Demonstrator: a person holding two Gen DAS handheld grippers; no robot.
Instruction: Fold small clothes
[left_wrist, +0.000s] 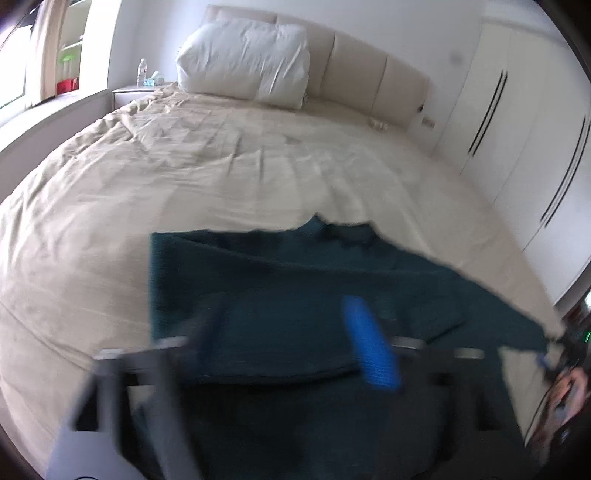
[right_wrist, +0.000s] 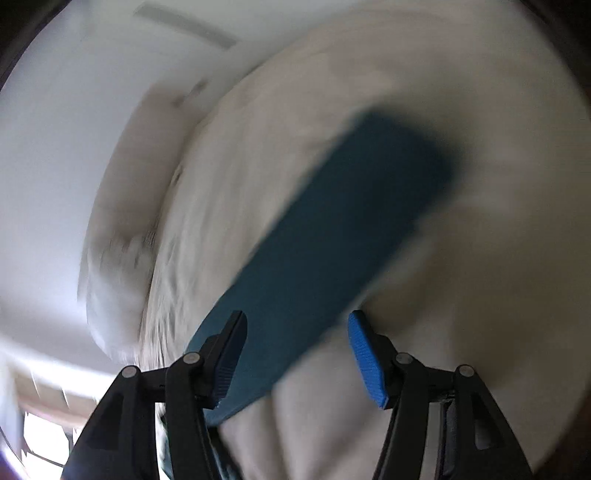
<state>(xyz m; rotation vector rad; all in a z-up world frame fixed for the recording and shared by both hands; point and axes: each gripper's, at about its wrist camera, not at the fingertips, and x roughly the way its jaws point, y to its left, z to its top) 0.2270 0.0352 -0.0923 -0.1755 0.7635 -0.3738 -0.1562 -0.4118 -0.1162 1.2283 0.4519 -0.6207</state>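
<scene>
1. A bed (left_wrist: 184, 192) fills the left wrist view, its headboard (left_wrist: 369, 70) at the far end, toward 12 o'clock.
2. A pillow (left_wrist: 247, 59) lies on the bed against the headboard, toward 11 o'clock.
3. A nightstand (left_wrist: 127, 92) stands left of the pillow at 10 o'clock, with a bottle (left_wrist: 142, 72) on it.
4. A wardrobe (left_wrist: 517, 129) stands right of the bed, at 2 o'clock.
5. A garment (left_wrist: 295, 280) lies on the bed's near end, toward 6 o'clock.
6. The left gripper (left_wrist: 280, 332) is over the garment's near part.

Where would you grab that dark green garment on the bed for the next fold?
Probably the garment's far left corner, approached from the left over the bare sheet. That edge lies straight and flat there, while the right side runs off in a loose, drawn-out point.
</scene>
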